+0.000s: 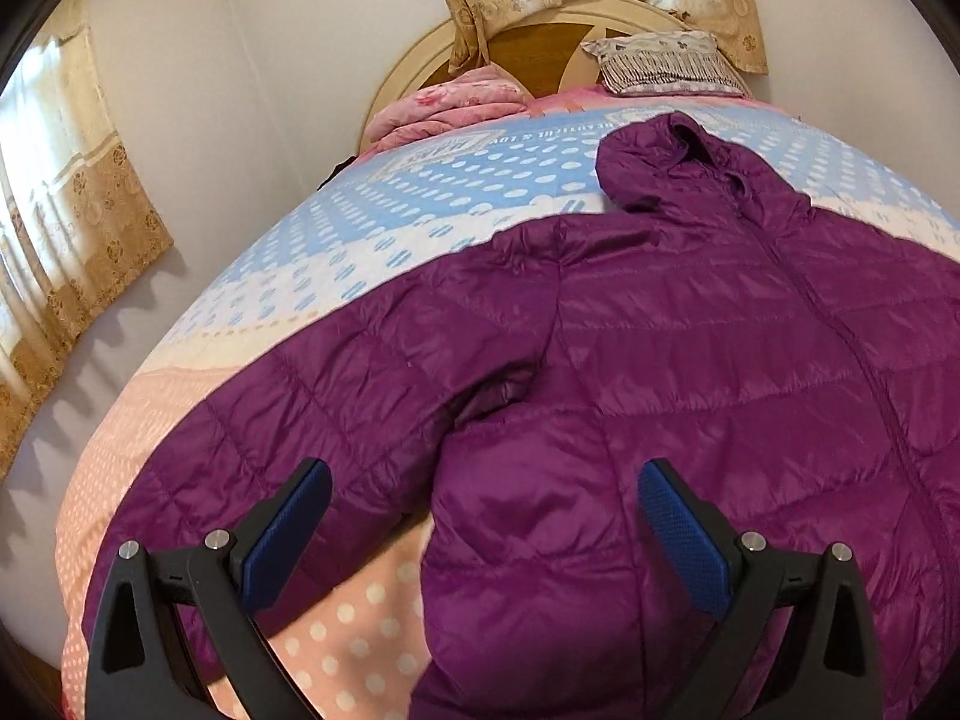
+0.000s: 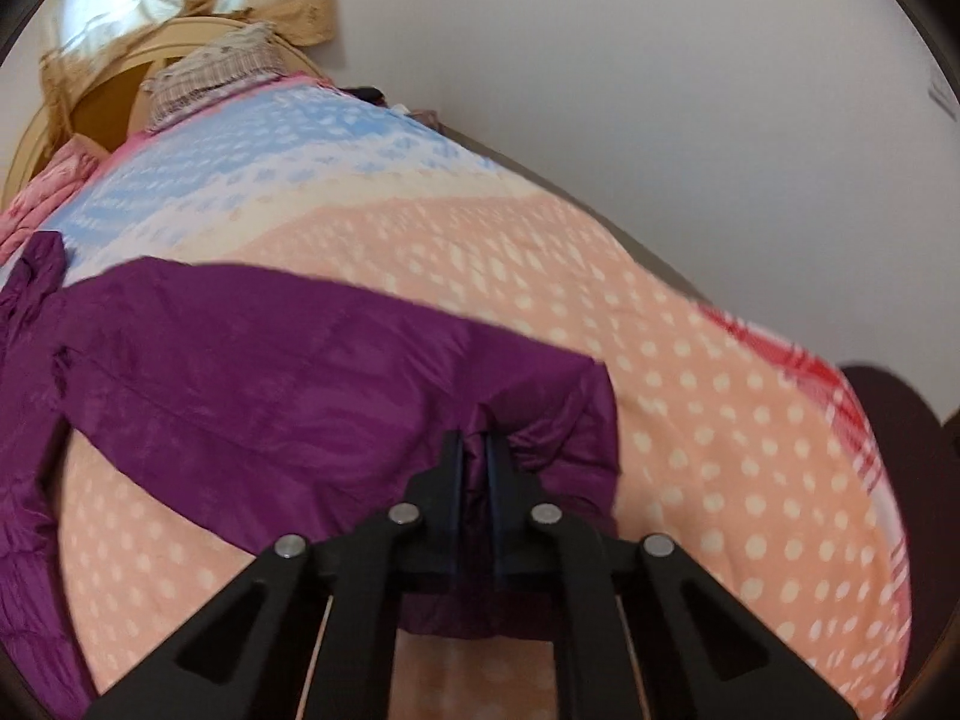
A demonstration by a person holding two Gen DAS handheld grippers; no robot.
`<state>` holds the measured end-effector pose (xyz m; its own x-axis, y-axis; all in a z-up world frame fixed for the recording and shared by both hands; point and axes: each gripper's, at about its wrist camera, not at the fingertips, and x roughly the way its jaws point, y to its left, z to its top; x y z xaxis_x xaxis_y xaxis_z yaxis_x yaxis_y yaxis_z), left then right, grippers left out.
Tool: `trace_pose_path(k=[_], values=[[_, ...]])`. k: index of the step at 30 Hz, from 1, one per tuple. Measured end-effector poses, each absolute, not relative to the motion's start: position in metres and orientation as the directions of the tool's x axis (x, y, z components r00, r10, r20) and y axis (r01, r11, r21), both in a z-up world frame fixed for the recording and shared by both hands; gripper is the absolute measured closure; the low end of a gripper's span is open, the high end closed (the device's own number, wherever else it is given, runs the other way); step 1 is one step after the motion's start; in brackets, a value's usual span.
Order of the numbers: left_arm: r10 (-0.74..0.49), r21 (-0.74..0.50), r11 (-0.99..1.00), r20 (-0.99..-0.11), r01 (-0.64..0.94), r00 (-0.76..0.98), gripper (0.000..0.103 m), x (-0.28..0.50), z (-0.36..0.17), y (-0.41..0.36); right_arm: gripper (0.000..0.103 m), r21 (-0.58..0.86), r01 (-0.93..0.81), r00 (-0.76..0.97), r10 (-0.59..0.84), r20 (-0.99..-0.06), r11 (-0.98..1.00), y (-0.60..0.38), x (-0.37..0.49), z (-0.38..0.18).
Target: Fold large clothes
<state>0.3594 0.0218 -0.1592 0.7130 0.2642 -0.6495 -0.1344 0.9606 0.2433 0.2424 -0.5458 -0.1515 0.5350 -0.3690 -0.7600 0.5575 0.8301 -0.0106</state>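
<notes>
A purple quilted hooded jacket (image 1: 690, 348) lies spread front-up on the bed, hood toward the headboard. My left gripper (image 1: 483, 480) is open and empty, hovering above the jacket's lower body beside its left sleeve (image 1: 312, 396). My right gripper (image 2: 477, 450) is shut on the cuff end of the jacket's other sleeve (image 2: 336, 372) and holds it just above the bedspread. The jacket's body shows at the left edge of the right wrist view (image 2: 24, 510).
The bed has a blue, cream and peach polka-dot bedspread (image 1: 384, 204). A folded pink quilt (image 1: 450, 108) and a patterned pillow (image 1: 666, 60) lie at the round headboard. Curtains (image 1: 72, 192) hang left and behind. A white wall (image 2: 690, 90) runs along the bed's right side.
</notes>
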Motion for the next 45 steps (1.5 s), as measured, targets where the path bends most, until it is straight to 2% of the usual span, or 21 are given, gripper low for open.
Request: trace_pose_path(k=[7,13,18,25,38,40,41,42,43,45], values=[[0.244,0.215,0.967,-0.64,-0.135,0.728,0.001,0.369,-0.139,0.03,0.096,-0.07,0.443,0.645,-0.372,-0.667,0.894,-0.483,0.284,-0.101],[0.226,0.198,0.972,-0.631,-0.127,0.742,0.001,0.37,-0.129,0.036,0.097,-0.13,0.292,0.738,-0.31,-0.599,0.947,-0.4,0.316,-0.072],[0.226,0.198,0.972,-0.631,-0.128,0.742,0.001,0.369,-0.133,0.044,0.097,-0.152,0.183,0.782,-0.237,-0.577,0.971,-0.341,0.342,-0.065],[0.239,0.199,0.97,-0.641,-0.143,0.729,0.001,0.37,-0.143,0.059,0.097,-0.16,0.058,0.807,-0.14,-0.574,0.985,-0.268,0.369,-0.074],[0.29,0.222,0.957,-0.662,-0.189,0.691,0.001,0.368,-0.16,0.082,0.097,-0.096,-0.08,0.782,0.003,-0.623,0.992,-0.183,0.395,-0.13],[0.299,0.227,0.954,-0.66,-0.196,0.69,0.001,0.367,-0.158,0.082,0.078,-0.11,-0.096,0.784,0.007,-0.62,0.989,-0.176,0.391,-0.134],[0.297,0.225,0.954,-0.657,-0.196,0.693,0.001,0.366,-0.154,0.081,0.045,-0.107,-0.108,0.787,0.019,-0.616,0.988,-0.175,0.385,-0.134],[0.298,0.225,0.954,-0.651,-0.197,0.698,0.001,0.365,-0.15,0.079,0.02,-0.106,-0.112,0.797,0.026,-0.603,0.988,-0.177,0.377,-0.131],[0.3,0.227,0.953,-0.645,-0.198,0.702,0.001,0.364,-0.148,0.077,0.016,-0.118,-0.109,0.821,0.022,-0.57,0.987,-0.18,0.364,-0.127],[0.291,0.22,0.956,-0.63,-0.194,0.72,0.001,0.363,-0.139,0.067,0.015,-0.155,-0.115,0.841,0.013,-0.541,0.981,-0.188,0.344,-0.119]])
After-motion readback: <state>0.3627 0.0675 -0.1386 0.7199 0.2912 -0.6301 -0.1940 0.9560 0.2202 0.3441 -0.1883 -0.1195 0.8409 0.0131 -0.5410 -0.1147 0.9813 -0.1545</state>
